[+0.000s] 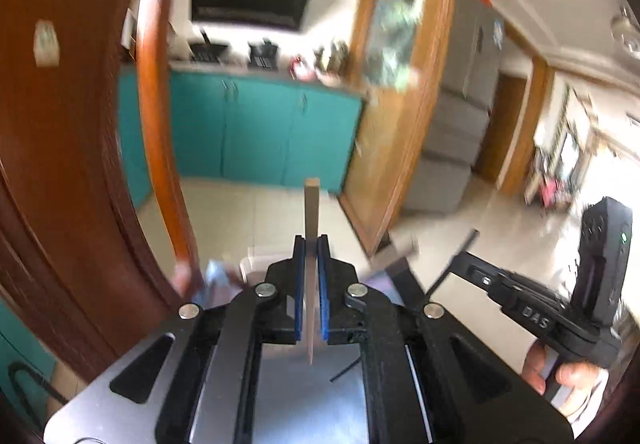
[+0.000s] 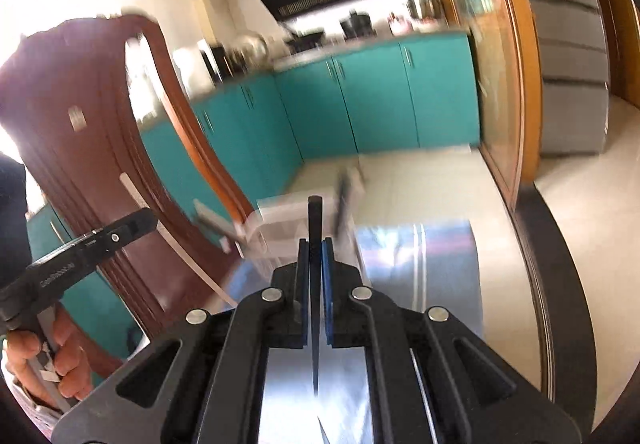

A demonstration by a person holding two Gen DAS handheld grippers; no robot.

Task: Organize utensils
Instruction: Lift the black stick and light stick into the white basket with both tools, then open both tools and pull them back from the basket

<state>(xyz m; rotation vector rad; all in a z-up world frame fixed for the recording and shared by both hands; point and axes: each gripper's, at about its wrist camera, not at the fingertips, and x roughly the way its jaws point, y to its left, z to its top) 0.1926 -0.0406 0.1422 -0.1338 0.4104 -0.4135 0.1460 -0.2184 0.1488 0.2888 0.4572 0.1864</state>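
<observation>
My left gripper [image 1: 311, 244] is shut on a pale beige chopstick [image 1: 311, 212] that stands upright between the blue pads. My right gripper [image 2: 315, 244] is shut on a black chopstick [image 2: 315, 216], also upright. Both are held above a shiny steel table [image 2: 420, 264]. A clear plastic utensil box [image 2: 280, 220] sits blurred just beyond my right gripper; it also shows, blurred, in the left wrist view [image 1: 256, 264]. The right gripper with its black chopstick [image 1: 456, 260] shows at the right of the left wrist view. The left gripper with its pale chopstick [image 2: 168, 236] shows at the left of the right wrist view.
A dark wooden chair back [image 1: 80, 164] stands close on the left. Teal kitchen cabinets [image 2: 380, 96] and a counter are behind. A wooden door frame [image 2: 504, 84] and grey fridge [image 2: 568, 64] are to the right. The table's dark edge [image 2: 560, 284] runs along the right.
</observation>
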